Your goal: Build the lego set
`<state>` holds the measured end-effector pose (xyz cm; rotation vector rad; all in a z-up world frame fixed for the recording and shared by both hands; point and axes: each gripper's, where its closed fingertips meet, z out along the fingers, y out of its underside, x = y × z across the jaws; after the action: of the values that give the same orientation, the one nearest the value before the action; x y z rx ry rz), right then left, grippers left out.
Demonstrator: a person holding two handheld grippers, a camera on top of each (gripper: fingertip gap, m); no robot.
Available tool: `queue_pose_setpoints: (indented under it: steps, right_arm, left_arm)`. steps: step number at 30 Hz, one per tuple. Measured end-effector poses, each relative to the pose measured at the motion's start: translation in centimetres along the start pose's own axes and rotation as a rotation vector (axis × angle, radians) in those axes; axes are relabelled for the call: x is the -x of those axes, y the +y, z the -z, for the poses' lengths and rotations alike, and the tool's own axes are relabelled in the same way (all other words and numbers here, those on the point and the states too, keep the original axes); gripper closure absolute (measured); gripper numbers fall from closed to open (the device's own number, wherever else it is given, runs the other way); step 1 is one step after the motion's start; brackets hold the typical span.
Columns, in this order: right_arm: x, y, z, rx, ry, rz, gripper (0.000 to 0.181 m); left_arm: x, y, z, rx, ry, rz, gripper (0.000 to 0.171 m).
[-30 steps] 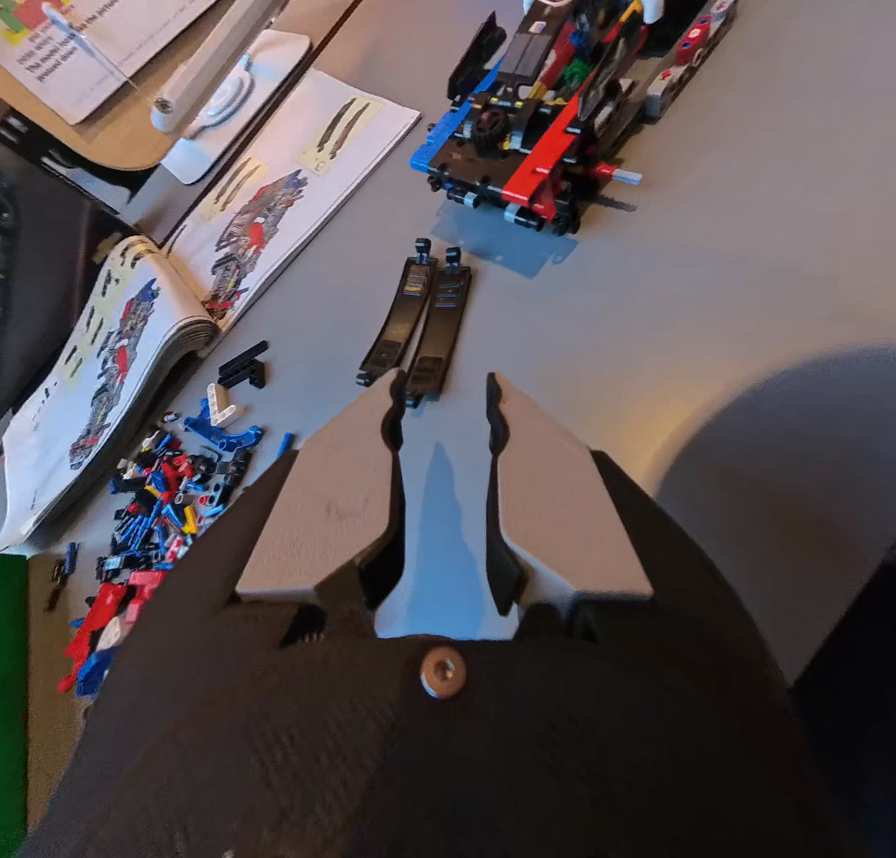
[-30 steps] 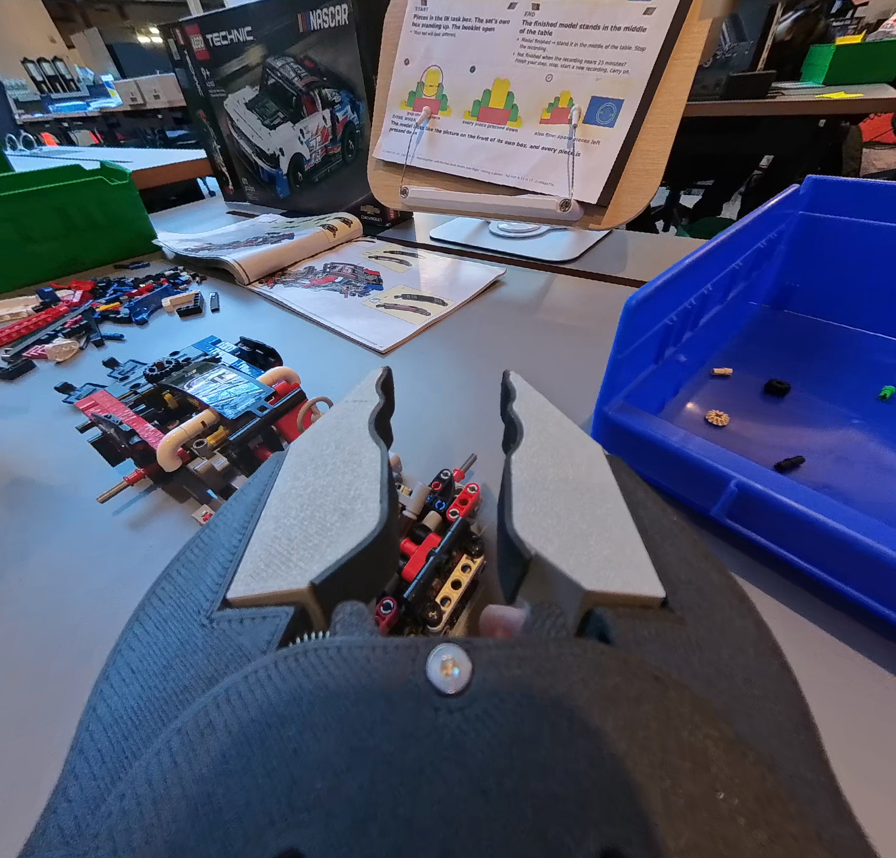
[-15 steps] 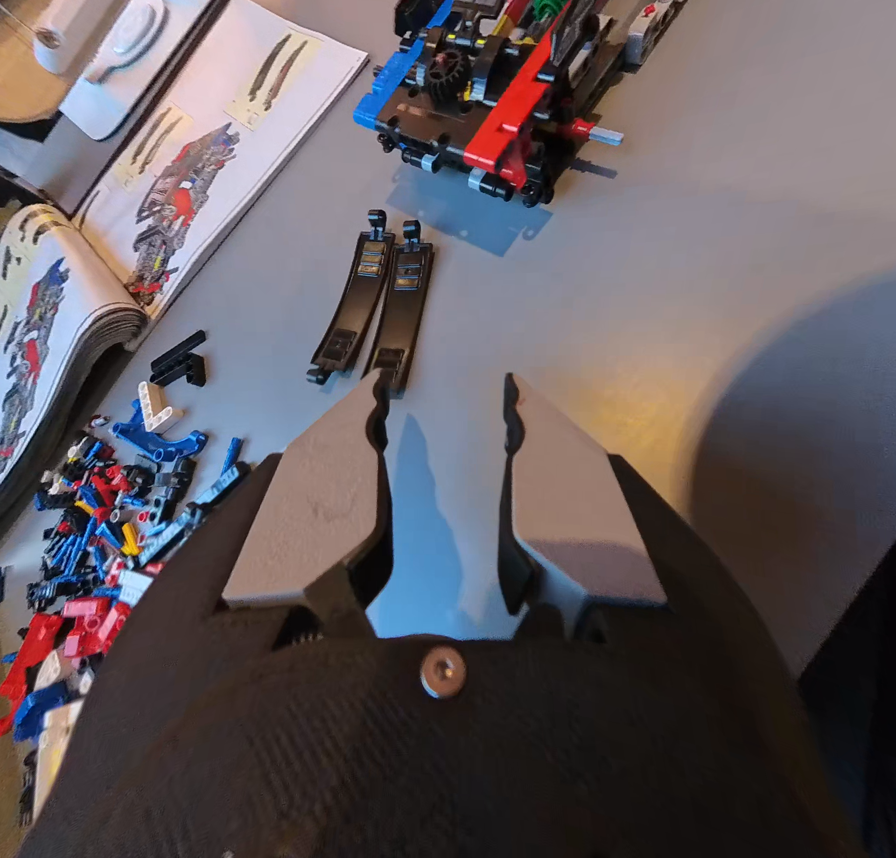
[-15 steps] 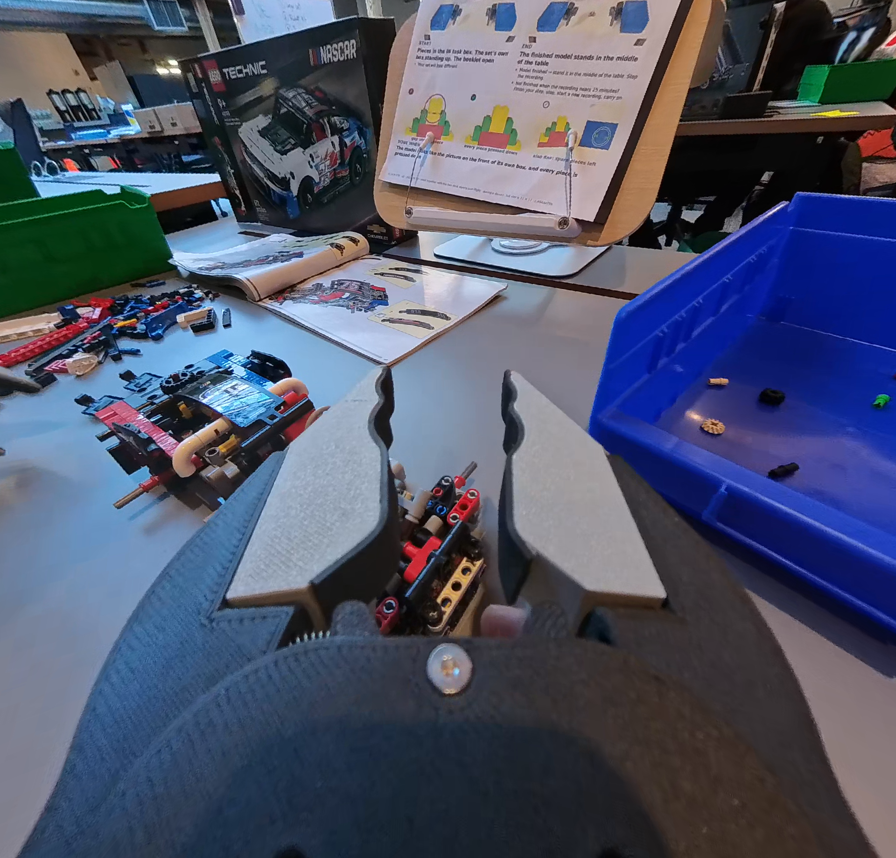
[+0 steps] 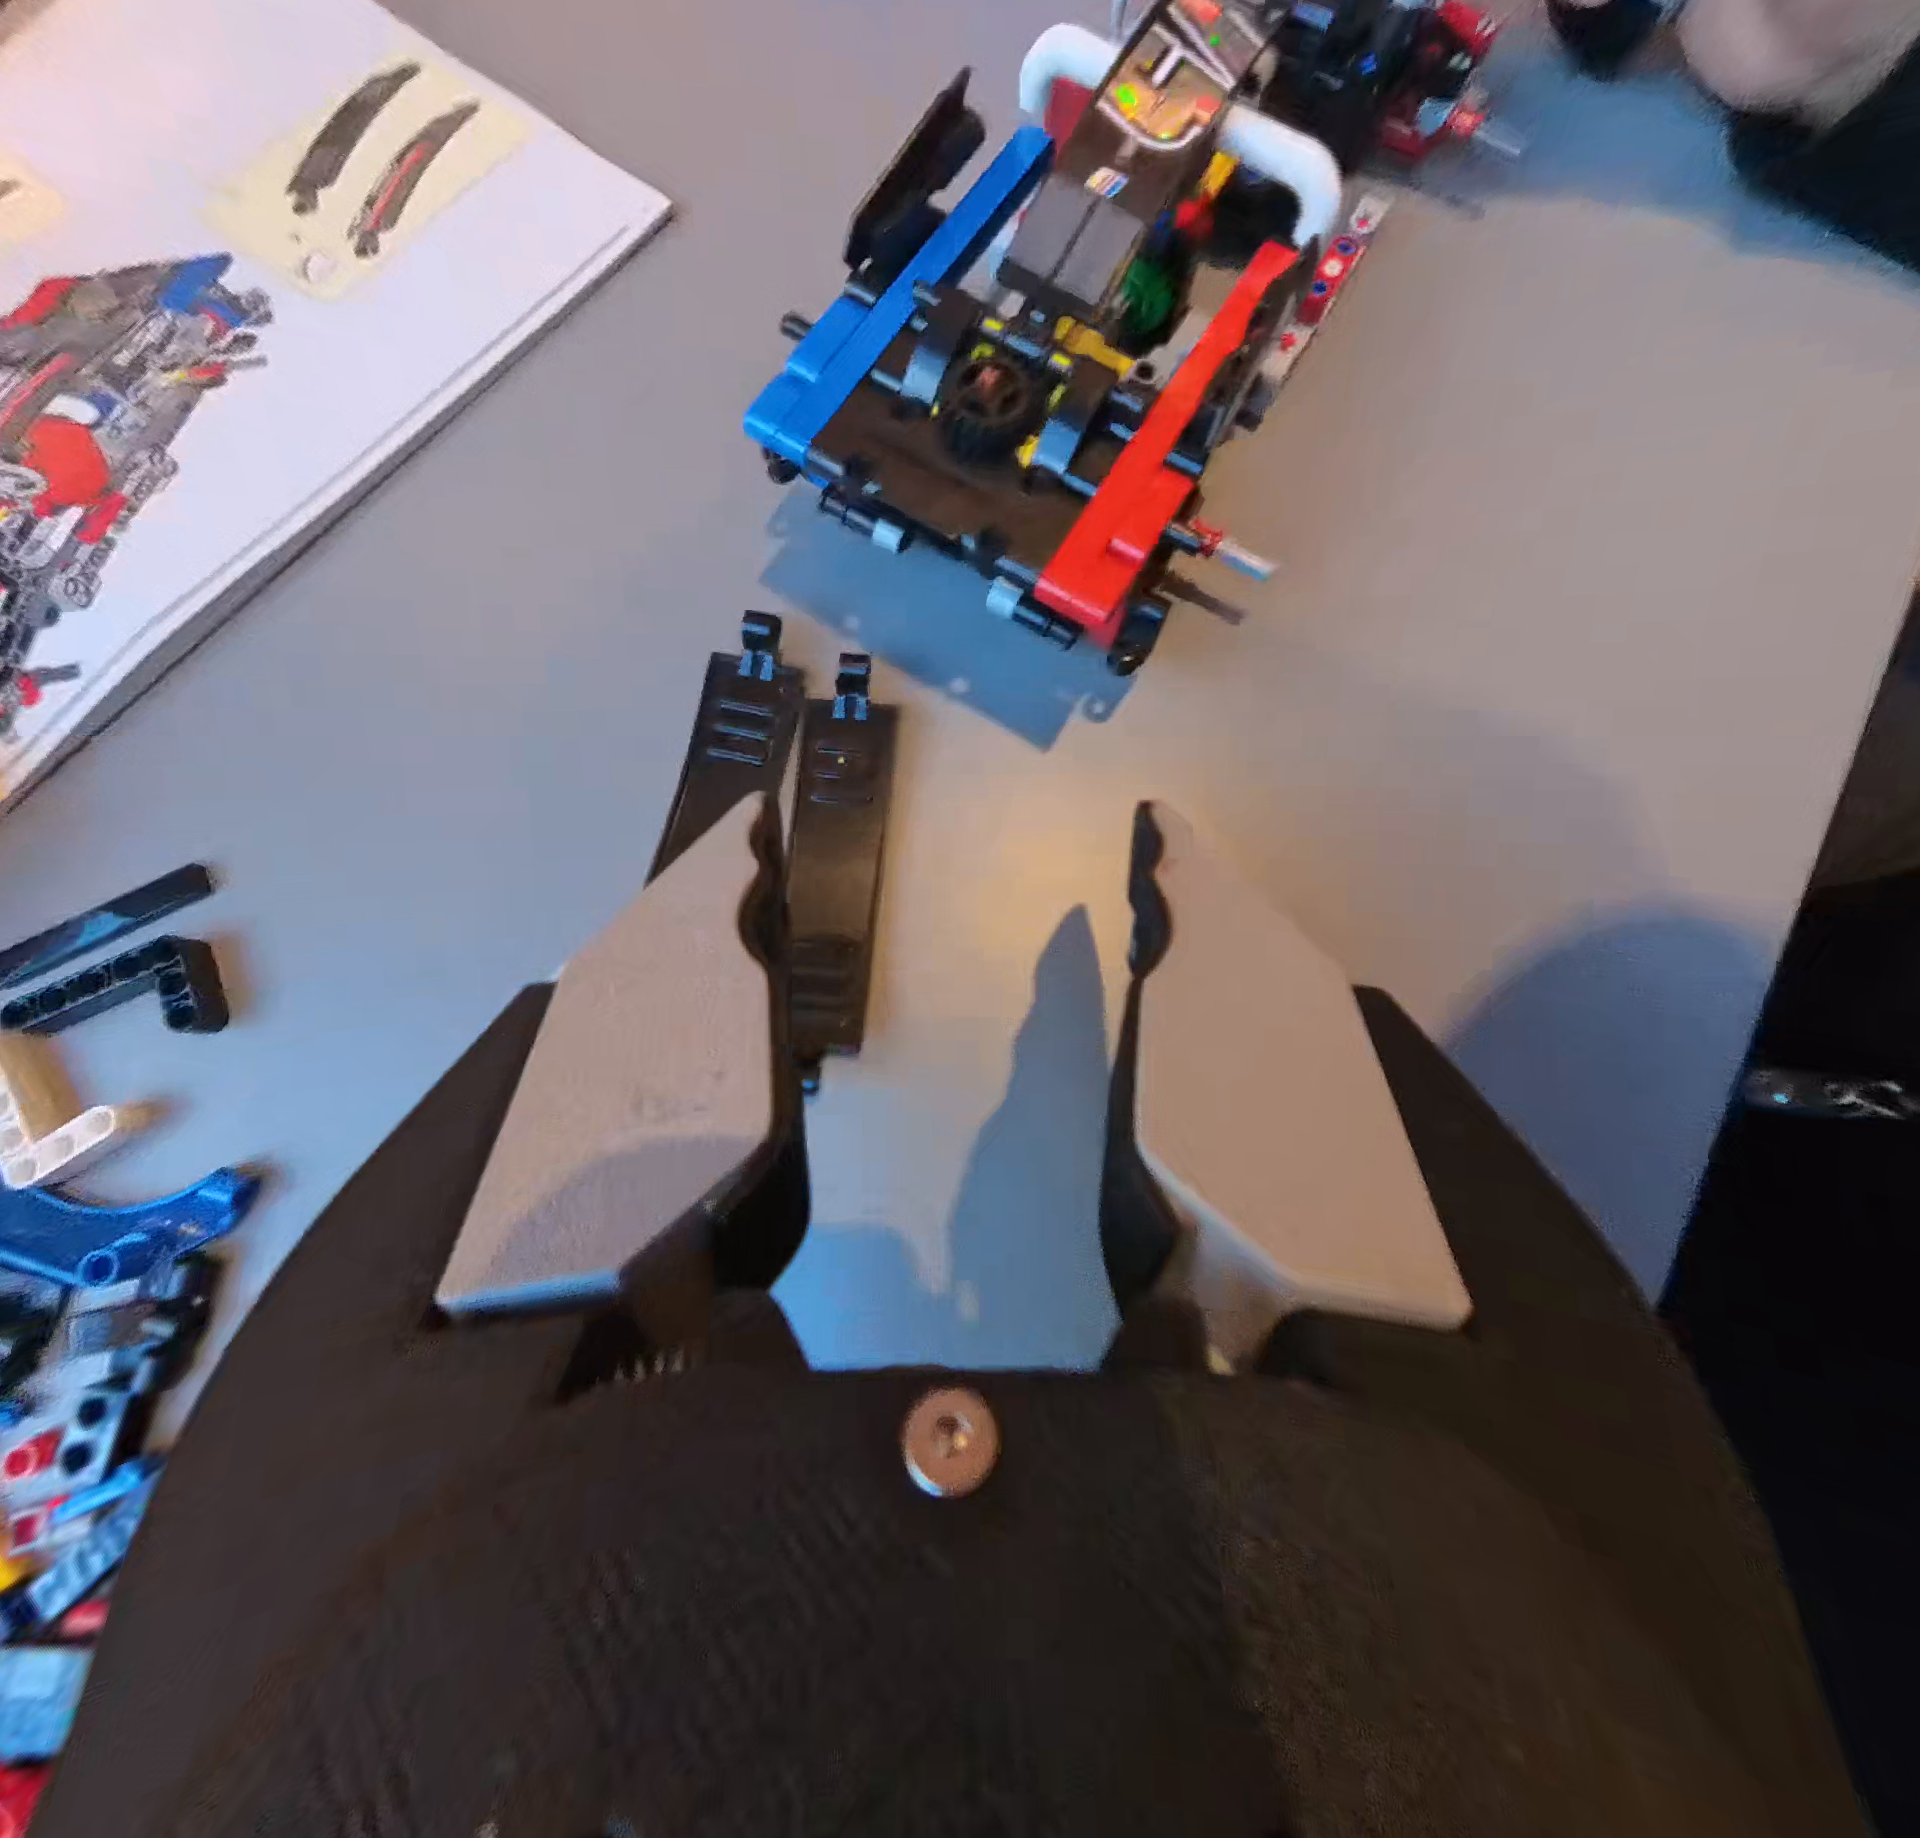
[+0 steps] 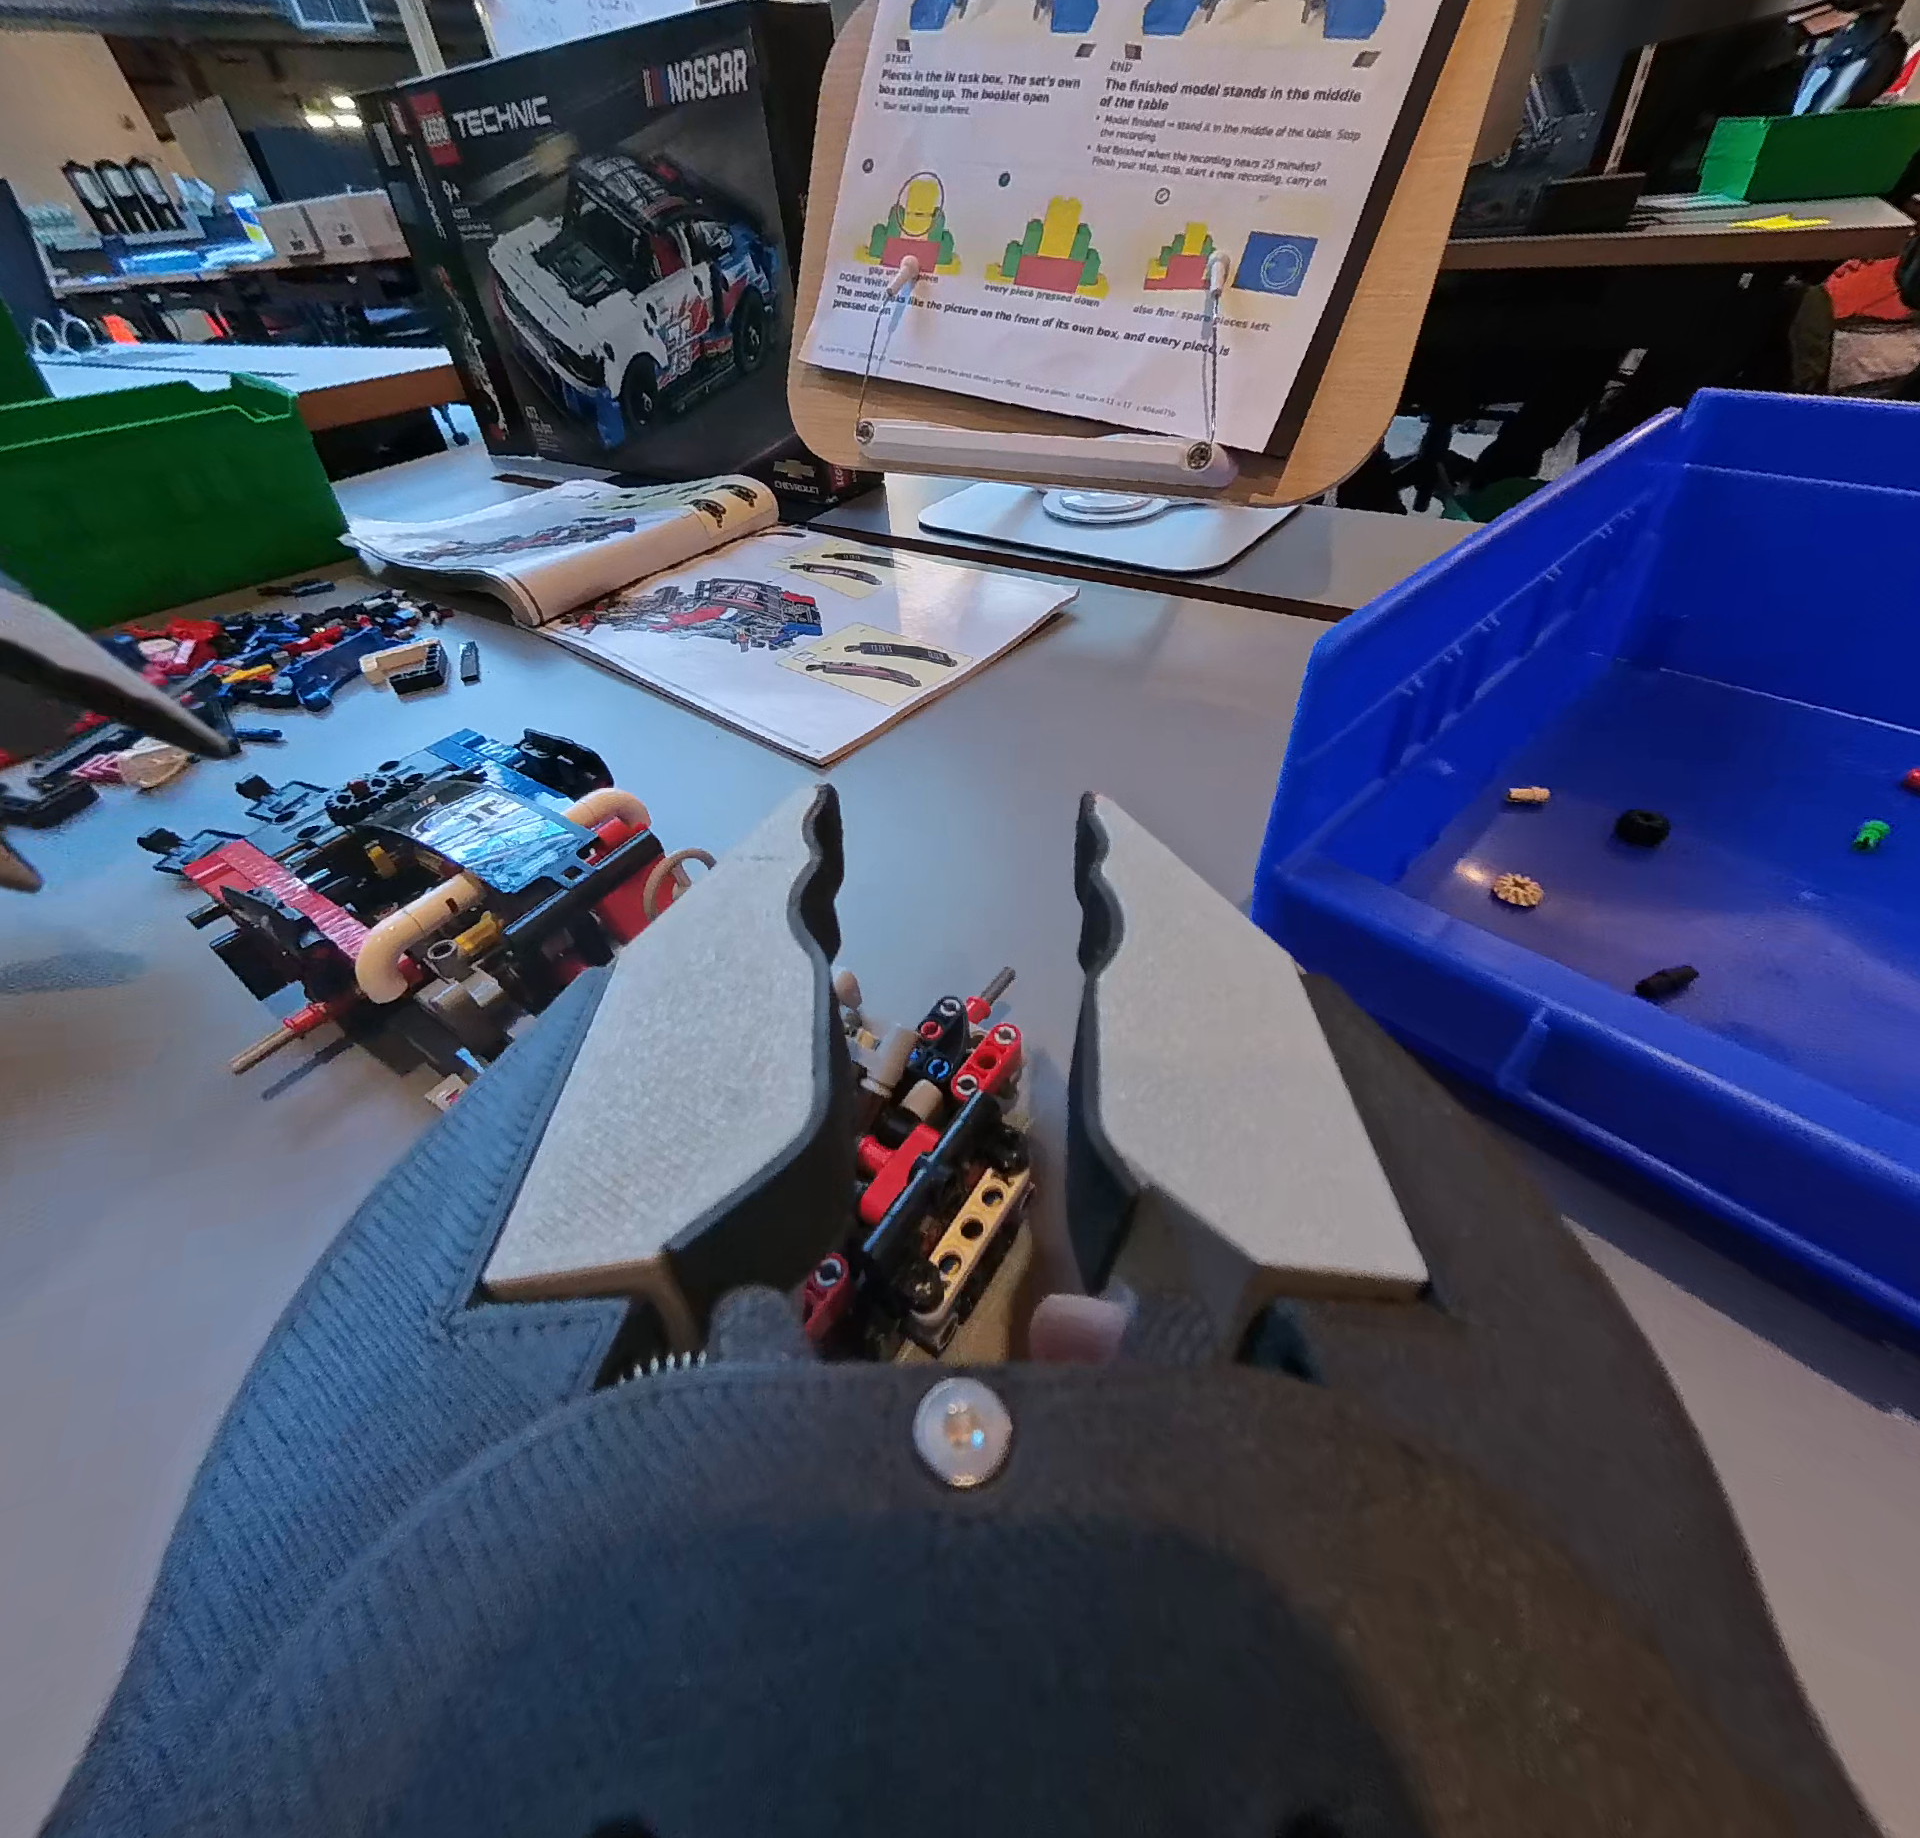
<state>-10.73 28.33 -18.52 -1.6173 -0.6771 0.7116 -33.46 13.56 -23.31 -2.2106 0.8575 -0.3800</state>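
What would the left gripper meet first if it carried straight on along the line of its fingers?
Probably the bare grey table: the open left gripper tilts downward. The two black curved panels lie just left of that line; the car chassis lies farther ahead.

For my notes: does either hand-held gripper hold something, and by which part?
Left hand-held gripper: open, nothing held. Right hand-held gripper: a small lego assembly sits between its fingers; whether gripped cannot be told.
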Motion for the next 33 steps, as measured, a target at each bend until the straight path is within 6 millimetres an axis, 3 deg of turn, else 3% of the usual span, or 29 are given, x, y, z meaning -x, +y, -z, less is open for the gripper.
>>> queue_pose_setpoints:
  steps: [8, 12, 16, 19, 24, 28, 33]
  right_arm:
    - [-0.6, 0.3, 0.6, 0.003, 0.015, -0.02, 0.138]
    - [-0.8, 0.1, 0.9, -0.009, 0.025, -0.019, 0.137]
    - [-1.0, 0.2, 1.0, -0.004, 0.032, -0.005, 0.136]
    - [-1.4, 0.3, 1.5, -0.002, 0.054, -0.002, 0.135]
    - [-2.2, 0.5, 3.4, -0.001, 0.118, -0.002, 0.135]
    - [-2.7, 0.4, 5.2, -0.03, 0.154, -0.01, 0.135]
    - [-3.1, 0.3, 5.9, -0.043, 0.165, -0.031, 0.134]
  left_arm:
    - [-1.5, 0.2, -0.7, -0.222, -0.138, -0.054, 0.11]
    - [-0.9, 0.3, -0.4, -0.187, -0.16, -0.13, 0.115]
    - [1.3, 0.4, 0.3, -0.084, -0.123, -0.108, 0.115]
    - [2.0, -0.5, 0.5, -0.138, -0.1, -0.069, 0.116]
    - [1.2, -1.5, 0.6, -0.282, -0.142, -0.066, 0.118]
    - [-1.1, -3.4, 1.3, -0.504, -0.137, -0.071, 0.14]
    - [-2.9, -4.1, 1.2, -0.536, -0.152, -0.173, 0.144]
